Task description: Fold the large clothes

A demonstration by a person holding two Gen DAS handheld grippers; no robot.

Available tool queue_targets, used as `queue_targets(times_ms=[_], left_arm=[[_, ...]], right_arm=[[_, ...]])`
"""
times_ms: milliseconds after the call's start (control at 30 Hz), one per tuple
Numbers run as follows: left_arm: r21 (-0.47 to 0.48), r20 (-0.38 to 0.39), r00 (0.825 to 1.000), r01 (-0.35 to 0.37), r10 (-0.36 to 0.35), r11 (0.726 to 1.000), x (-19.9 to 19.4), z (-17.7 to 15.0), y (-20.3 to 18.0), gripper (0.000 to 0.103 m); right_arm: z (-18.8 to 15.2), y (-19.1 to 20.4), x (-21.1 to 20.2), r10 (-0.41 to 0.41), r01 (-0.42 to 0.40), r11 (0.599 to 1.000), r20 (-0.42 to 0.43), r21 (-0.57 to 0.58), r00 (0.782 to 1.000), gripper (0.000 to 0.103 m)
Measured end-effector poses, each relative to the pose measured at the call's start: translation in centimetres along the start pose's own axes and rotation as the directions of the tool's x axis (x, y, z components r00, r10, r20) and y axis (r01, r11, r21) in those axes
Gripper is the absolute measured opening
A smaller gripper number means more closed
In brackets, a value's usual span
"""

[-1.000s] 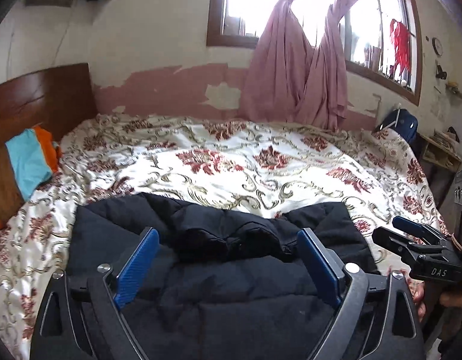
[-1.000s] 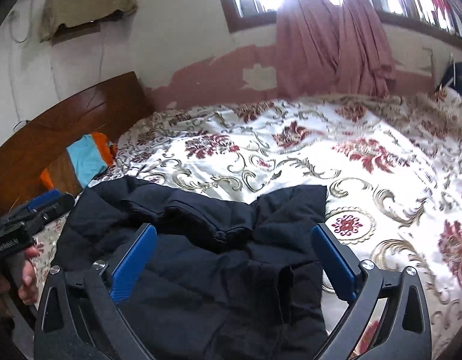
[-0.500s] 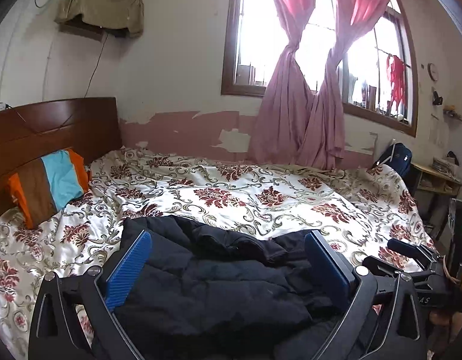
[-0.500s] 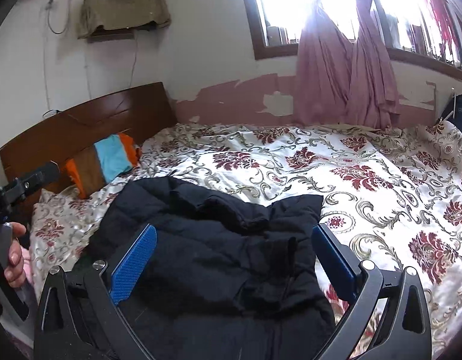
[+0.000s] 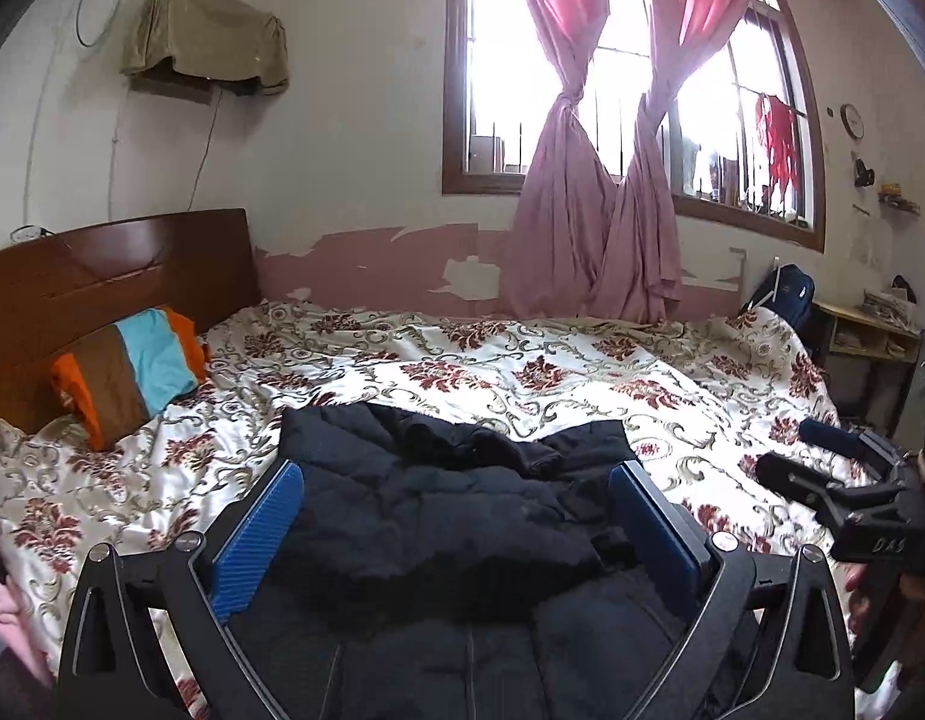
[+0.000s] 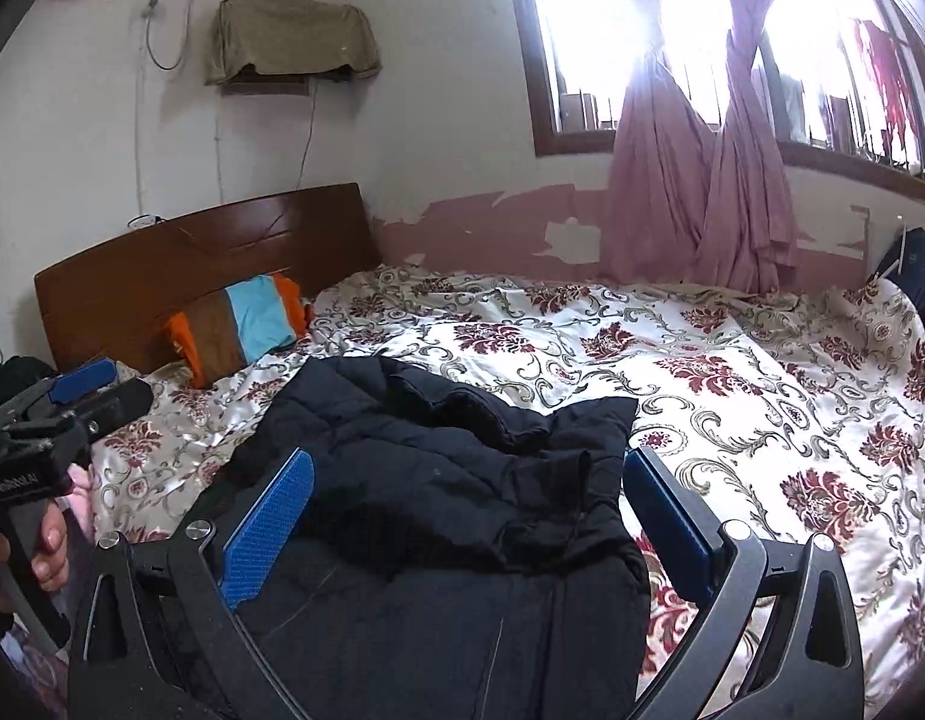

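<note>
Jacket, dark and puffy, lies folded over on the near edge of the bed, on the flowered bedspread. Both pairs of tongs hang above it with their blue pads spread wide and gripping nothing: the left tongs and the right tongs each frame the black cloth without touching it. From the left camera I can see the right tongs off to the side over the bed's edge, plus a small tabletop with papers and a clock on the wall. The right camera shows instead the left tongs beside the headboard, a hand wrapped round their grip, and a striped pillow. Pink curtains hang knotted at the bright window in both.
</note>
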State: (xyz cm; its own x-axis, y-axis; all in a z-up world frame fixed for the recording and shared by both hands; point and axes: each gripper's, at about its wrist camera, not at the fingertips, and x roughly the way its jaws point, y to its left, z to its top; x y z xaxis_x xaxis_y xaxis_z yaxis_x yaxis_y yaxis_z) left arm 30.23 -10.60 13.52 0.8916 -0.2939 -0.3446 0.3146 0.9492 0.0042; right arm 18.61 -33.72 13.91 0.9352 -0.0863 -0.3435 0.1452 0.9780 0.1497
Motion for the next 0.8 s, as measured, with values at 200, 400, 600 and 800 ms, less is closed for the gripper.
queue_targets(times_ms=[200,400,600,800], left_arm=[[0.008,-0.007,1.0,-0.009,0.009,1.0,-3.6,-2.3,0.0,0.103],[0.019,-0.01,1.0,-0.001,0.001,1.0,-6.7,-4.8,-0.1,0.103],[-0.001,0.0,1.0,0.017,-0.017,1.0,-9.1,-6.7,0.1,0.103],[-0.024,0.0,1.0,0.018,-0.018,1.0,-11.5,-8.6,0.4,0.103]], right_arm=[[-1.6,1.6,-4.0,0.002,-0.001,0.999,0.017,-0.037,1.0,0.101],[-4.0,3.5,-7.8,-0.01,0.013,0.996,0.03,-0.088,1.0,0.101],[-5.5,5.0,-11.4,-0.011,0.016,0.994,0.048,-0.106,0.999,0.101],[-6.8,6.0,-13.6,-0.011,0.018,0.994,0.064,-0.11,0.998,0.101]])
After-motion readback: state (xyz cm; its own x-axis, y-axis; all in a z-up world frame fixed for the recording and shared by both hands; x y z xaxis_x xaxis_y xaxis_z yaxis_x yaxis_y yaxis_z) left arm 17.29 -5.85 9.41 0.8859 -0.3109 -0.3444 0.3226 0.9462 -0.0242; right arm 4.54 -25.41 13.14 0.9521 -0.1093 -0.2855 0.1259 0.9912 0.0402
